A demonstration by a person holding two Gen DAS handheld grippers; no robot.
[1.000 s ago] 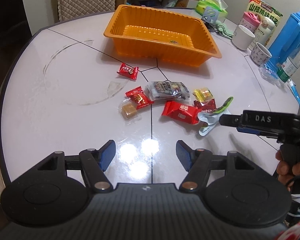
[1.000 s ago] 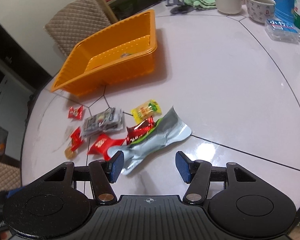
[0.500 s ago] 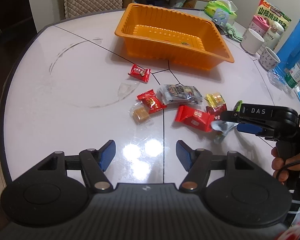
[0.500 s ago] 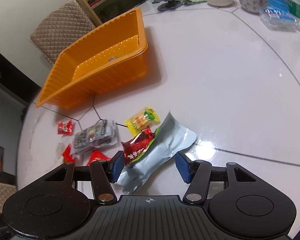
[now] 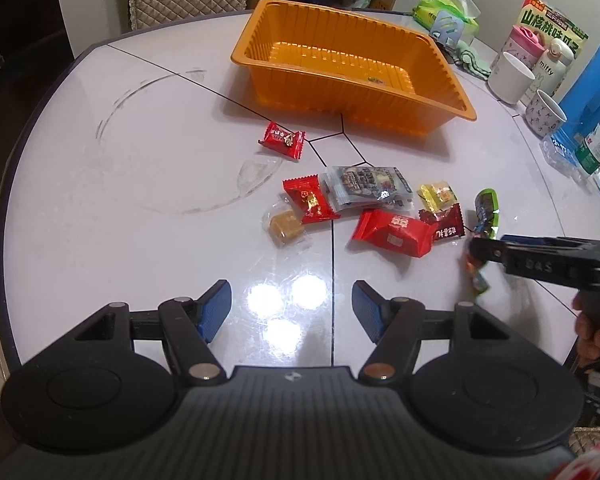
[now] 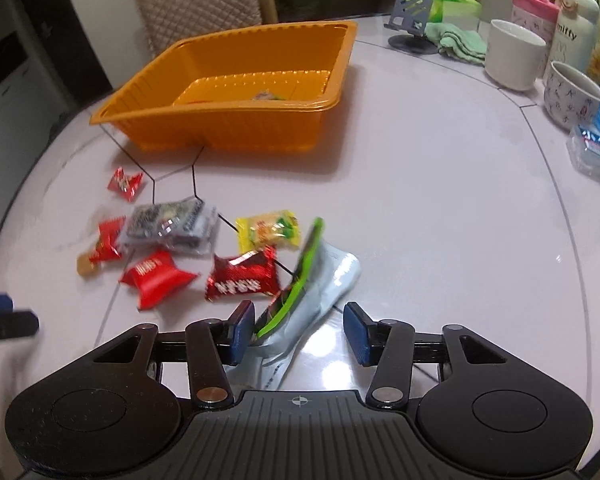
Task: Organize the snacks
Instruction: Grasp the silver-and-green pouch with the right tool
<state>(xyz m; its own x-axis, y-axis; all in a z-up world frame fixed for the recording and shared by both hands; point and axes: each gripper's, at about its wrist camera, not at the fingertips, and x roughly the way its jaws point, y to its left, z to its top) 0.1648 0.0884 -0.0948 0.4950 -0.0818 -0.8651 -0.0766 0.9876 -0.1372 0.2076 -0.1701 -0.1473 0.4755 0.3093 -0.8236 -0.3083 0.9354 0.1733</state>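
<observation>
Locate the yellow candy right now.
In the right wrist view the yellow candy lies on the table, left of the silver-green pouch, just beyond the dark red candy.

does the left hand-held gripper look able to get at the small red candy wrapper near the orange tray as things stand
Probably yes. The left hand-held gripper is open and empty, and the small red candy wrapper lies alone on bare white table, short of the orange plastic tray, with nothing in between.

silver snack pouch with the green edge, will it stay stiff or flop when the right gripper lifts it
The silver pouch looks thin and creased, so it will likely flop. It already tilts against one pad of the right gripper, whose jaws have just been closing, so it may slip.
</observation>
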